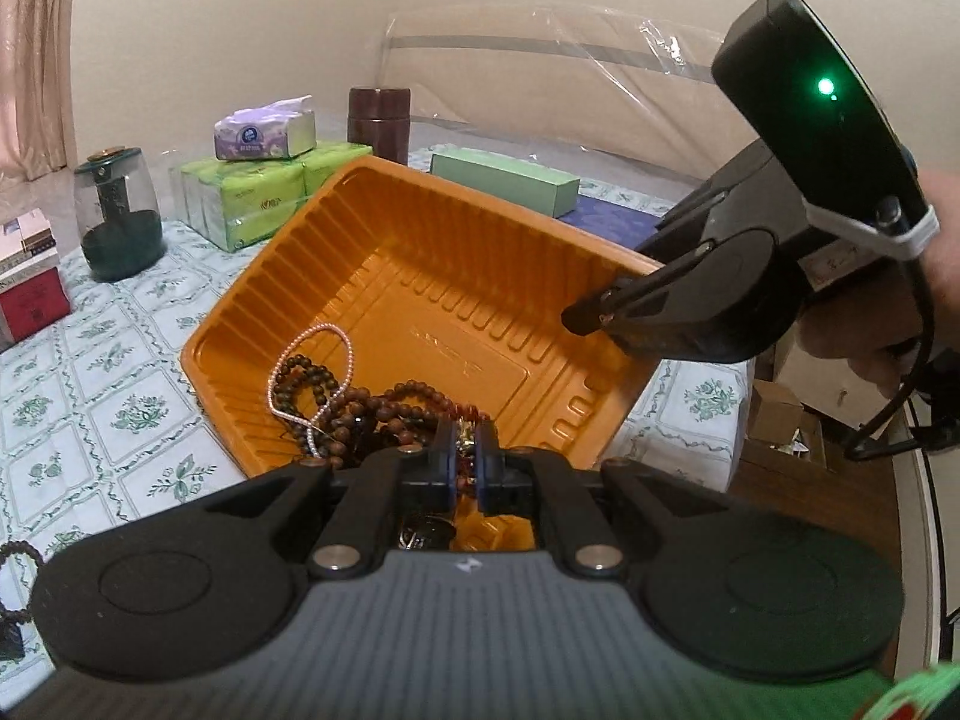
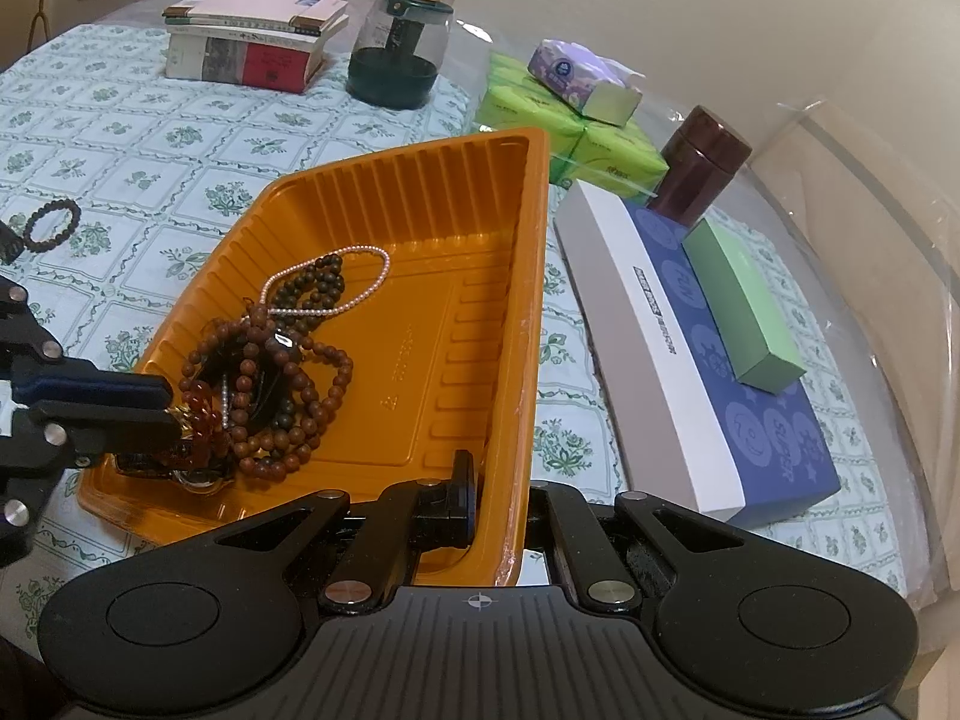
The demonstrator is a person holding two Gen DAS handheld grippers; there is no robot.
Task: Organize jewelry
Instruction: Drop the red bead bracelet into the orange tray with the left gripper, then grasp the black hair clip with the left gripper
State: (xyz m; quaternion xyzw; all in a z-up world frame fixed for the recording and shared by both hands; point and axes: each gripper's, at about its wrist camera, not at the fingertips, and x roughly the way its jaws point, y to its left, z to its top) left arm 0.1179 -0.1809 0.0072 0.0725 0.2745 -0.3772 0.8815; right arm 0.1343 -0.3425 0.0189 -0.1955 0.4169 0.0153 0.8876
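An orange plastic tray [image 1: 456,276] sits on the flowered tablecloth and holds a pile of brown bead strands [image 1: 372,414] and a pink pearl strand [image 1: 336,354]. My left gripper [image 1: 467,462] reaches into the tray's near corner, shut on a red-and-gold beaded piece [image 2: 201,414]. My right gripper [image 2: 504,504] is shut on the tray's right rim [image 2: 522,420], one finger inside the wall and one outside. In the right wrist view the bead pile [image 2: 270,378] lies at the tray's left end. A dark bead bracelet [image 2: 51,225] lies on the cloth outside the tray.
Behind the tray stand green tissue packs [image 1: 264,192], a purple tissue pack [image 1: 264,132], a brown canister [image 1: 378,123], a green box [image 1: 504,180], a blue-and-white box [image 2: 708,360], a dark glass jar [image 1: 117,222] and stacked books [image 2: 258,36]. The table edge runs at the right.
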